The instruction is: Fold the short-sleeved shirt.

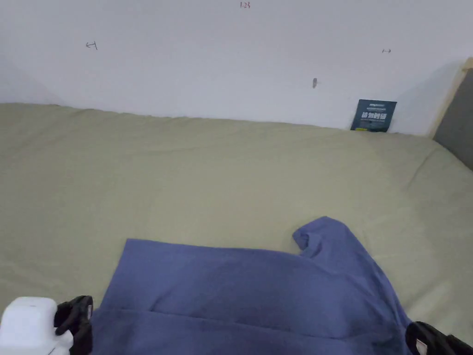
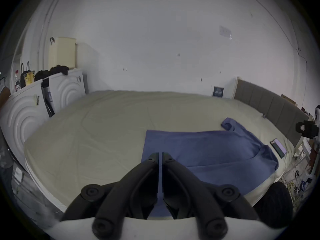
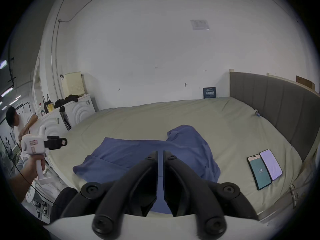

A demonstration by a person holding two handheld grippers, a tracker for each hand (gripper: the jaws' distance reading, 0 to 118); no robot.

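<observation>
The blue short-sleeved cotton shirt (image 1: 258, 296) lies spread on the pale green bed sheet (image 1: 184, 175), at the near edge, one side already turned over along a long crease, one sleeve (image 1: 323, 240) rumpled toward the wall. The left gripper (image 2: 160, 154) and right gripper (image 3: 160, 152) hang above it with jaws nearly together, gripping nothing, probably poised to pinch an edge for another fold.
</observation>
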